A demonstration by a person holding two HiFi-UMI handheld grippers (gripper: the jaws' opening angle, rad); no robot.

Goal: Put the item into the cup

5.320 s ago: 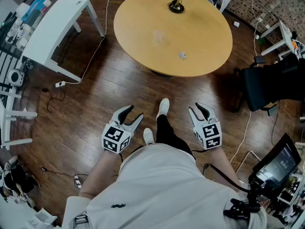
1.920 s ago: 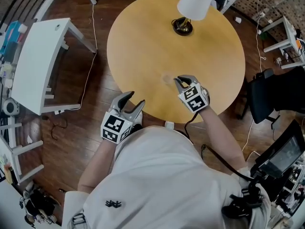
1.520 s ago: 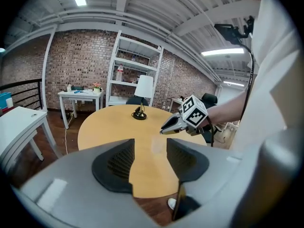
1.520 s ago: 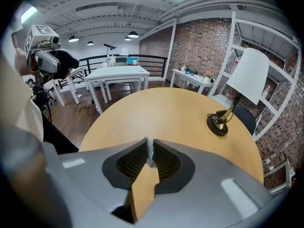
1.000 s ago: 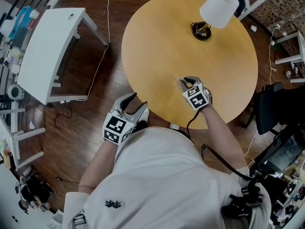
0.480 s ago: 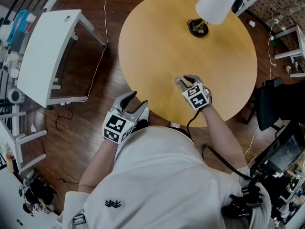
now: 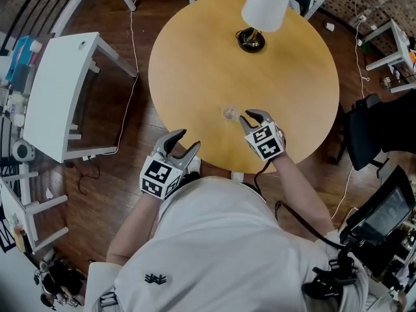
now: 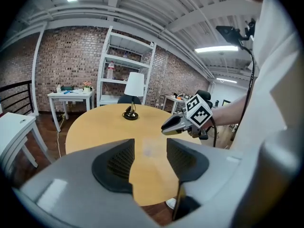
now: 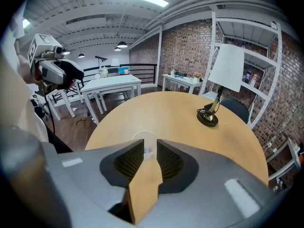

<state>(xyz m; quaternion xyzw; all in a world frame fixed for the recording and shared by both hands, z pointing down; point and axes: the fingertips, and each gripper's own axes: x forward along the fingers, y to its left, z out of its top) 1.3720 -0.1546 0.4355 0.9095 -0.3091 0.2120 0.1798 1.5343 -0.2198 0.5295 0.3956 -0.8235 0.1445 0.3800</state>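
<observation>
A small clear cup [image 7: 229,114] stands on the round wooden table [image 7: 292,77], toward its near side. A small whitish item [image 9: 147,150] shows through the cup's wall, below the rim [image 9: 142,135], so it appears to lie inside. My right gripper [image 7: 251,117] hovers just right of the cup, its tips a short way from it. Its jaws stand a narrow gap apart with nothing between the pads. My left gripper [image 7: 180,142] hangs open and empty off the table's near edge, over the floor. In the left gripper view the right gripper [image 8: 167,126] reaches in from the right.
A table lamp [image 7: 265,4] with a white shade stands at the table's far side. A white desk [image 7: 62,90] is on the left and a black chair [image 7: 383,122] on the right. Cables trail across the wooden floor.
My right gripper has drawn back to the right from over the cup, and the cup now shows beside its tips. The left gripper has stayed by the table edge.
</observation>
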